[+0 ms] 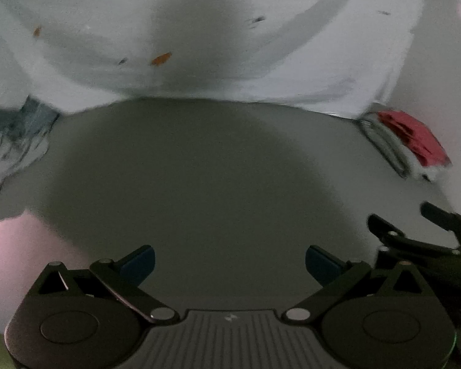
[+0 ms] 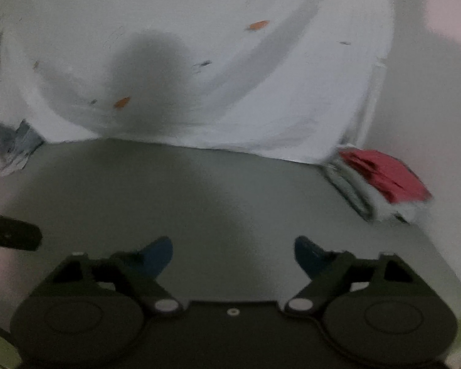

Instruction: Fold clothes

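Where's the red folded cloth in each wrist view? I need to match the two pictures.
Left wrist view: red folded cloth at the right edge, mid-height, atop a pale folded stack.
Right wrist view: red folded cloth at the right, mid-height, on the same stack.
Shared landmark: the white garment with orange marks spread across the top.

A home laundry spot, by the look of it: a plain grey desk (image 2: 175,190) carries a large white cloth with small orange and dark specks (image 2: 230,70), a stack of folded clothes with a red piece on top (image 2: 381,181), and a crumpled blue-grey patterned garment (image 1: 12,135) at the left edge.
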Demonstrator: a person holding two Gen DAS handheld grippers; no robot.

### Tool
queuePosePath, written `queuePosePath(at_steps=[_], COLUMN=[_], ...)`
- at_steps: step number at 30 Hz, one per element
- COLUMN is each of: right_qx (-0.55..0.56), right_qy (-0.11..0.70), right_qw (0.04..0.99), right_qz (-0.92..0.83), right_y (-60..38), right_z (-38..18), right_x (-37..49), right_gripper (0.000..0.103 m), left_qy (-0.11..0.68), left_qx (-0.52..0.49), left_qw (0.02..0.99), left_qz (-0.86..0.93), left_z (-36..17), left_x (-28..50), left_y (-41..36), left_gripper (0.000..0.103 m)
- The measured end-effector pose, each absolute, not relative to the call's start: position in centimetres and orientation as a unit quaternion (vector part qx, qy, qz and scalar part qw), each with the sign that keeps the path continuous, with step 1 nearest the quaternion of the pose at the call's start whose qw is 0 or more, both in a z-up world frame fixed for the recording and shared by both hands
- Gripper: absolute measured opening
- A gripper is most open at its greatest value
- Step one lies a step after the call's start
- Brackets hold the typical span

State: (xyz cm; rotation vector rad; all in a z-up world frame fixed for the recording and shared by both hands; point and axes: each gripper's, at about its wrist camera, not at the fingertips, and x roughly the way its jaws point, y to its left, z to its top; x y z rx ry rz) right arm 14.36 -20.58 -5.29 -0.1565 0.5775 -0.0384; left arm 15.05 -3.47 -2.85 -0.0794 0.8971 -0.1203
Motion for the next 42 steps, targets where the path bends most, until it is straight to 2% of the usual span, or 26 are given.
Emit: queuePosePath(at_steps=[4,10,13,15,18,21,23,24,25,30,31,33,37,42], right_qx=[-0.114,-0.146,-0.162,-0.175,-0.184,-0.197,-0.208,-0.212,-0.215,-0.235,-0.237,-0.241,-0.259,-0.241], right_qy=[0.283,0.29,0.286,0.278,0.274,0.273,0.273,0.275,0.276,0.273,0.267,0.25,0.217,0.201], right_qw=[0.951,0.934,0.926,0.922,0.919,0.916,0.915,0.913,0.912,0.904,0.904,0.903,0.892,0.87], right_qz=[0.05,0.148,0.187,0.205,0.216,0.216,0.214,0.213,0.214,0.229,0.236,0.253,0.299,0.381], right_y=[-17.4,-11.7,-8.0,-4.8,0.1,5.3,8.7,10.2,11.9,20.0,21.8,25.4,32.5,41.3], right_z=[-6.4,-7.7,-7.9,-7.9,-8.1,-8.4,-8.6,-8.8,-9.0,-10.3,-10.4,-10.9,-12.0,-13.9], right_x=[19.3,24.8,26.2,27.0,28.4,30.7,32.5,33.4,34.5,40.4,41.7,44.6,49.6,55.6], right_gripper=[0.082,0.072,0.062,0.05,0.047,0.046,0.046,0.046,0.047,0.044,0.041,0.021,0.015,0.016], left_qy=[0.452,0.444,0.439,0.434,0.42,0.397,0.387,0.384,0.382,0.378,0.375,0.368,0.368,0.371], left_qx=[-0.067,-0.095,-0.106,-0.105,-0.095,-0.078,-0.071,-0.066,-0.061,-0.053,-0.049,-0.05,-0.082,-0.179], left_qw=[0.889,0.89,0.889,0.889,0.894,0.9,0.9,0.899,0.898,0.891,0.89,0.887,0.873,0.861], left_qz=[-0.027,0.043,0.076,0.099,0.129,0.162,0.189,0.201,0.212,0.245,0.254,0.276,0.308,0.298], left_z=[-3.1,-3.4,-3.7,-4.0,-4.2,-4.4,-5.0,-5.5,-6.0,-8.8,-9.2,-10.2,-12.5,-15.7], left_x=[17.7,20.1,22.2,23.8,26.1,29.0,31.7,33.0,34.6,42.1,43.2,45.1,47.0,46.8], left_y=[-1.3,3.3,6.4,9.3,14.2,20.2,25.0,27.1,29.3,39.3,40.8,44.1,49.6,53.8], left_gripper=[0.103,0.103,0.102,0.101,0.1,0.093,0.083,0.074,0.071,0.071,0.071,0.071,0.071,0.071])
